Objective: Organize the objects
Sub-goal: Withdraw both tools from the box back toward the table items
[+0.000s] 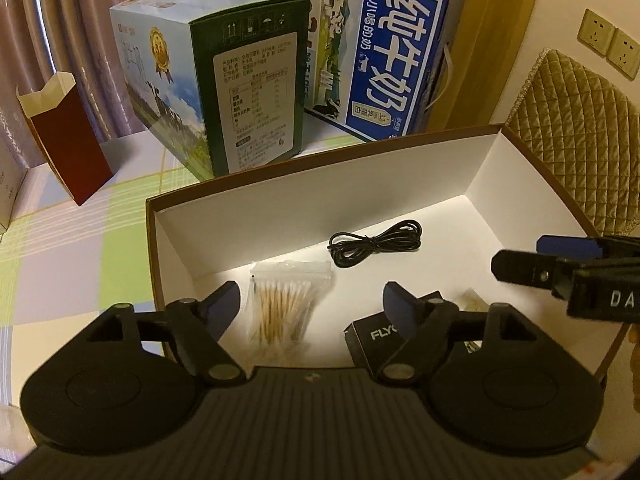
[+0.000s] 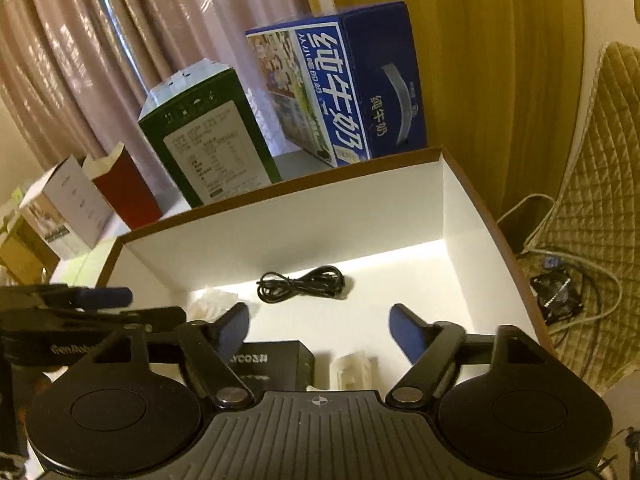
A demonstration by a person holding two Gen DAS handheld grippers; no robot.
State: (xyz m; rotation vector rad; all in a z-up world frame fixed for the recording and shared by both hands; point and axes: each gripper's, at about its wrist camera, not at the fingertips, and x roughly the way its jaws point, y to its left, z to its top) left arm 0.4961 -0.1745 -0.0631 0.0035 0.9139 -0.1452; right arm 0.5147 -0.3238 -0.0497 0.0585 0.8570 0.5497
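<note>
Both your left gripper and right gripper hang with fingers spread wide and empty over the near end of the shallow white-lined box, likely ready for the next item. Inside it, the cotton swab bag lies under your left gripper, the black FLYCO carton beside it, and the coiled black cable toward the far wall. The milk cartons stand behind the box on the desk.

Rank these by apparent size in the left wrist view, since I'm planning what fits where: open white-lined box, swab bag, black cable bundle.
1. Open white-lined box, by far the largest.
2. Swab bag.
3. Black cable bundle, which lies farther from the camera, so its ranking below the bag is unsure.
</note>
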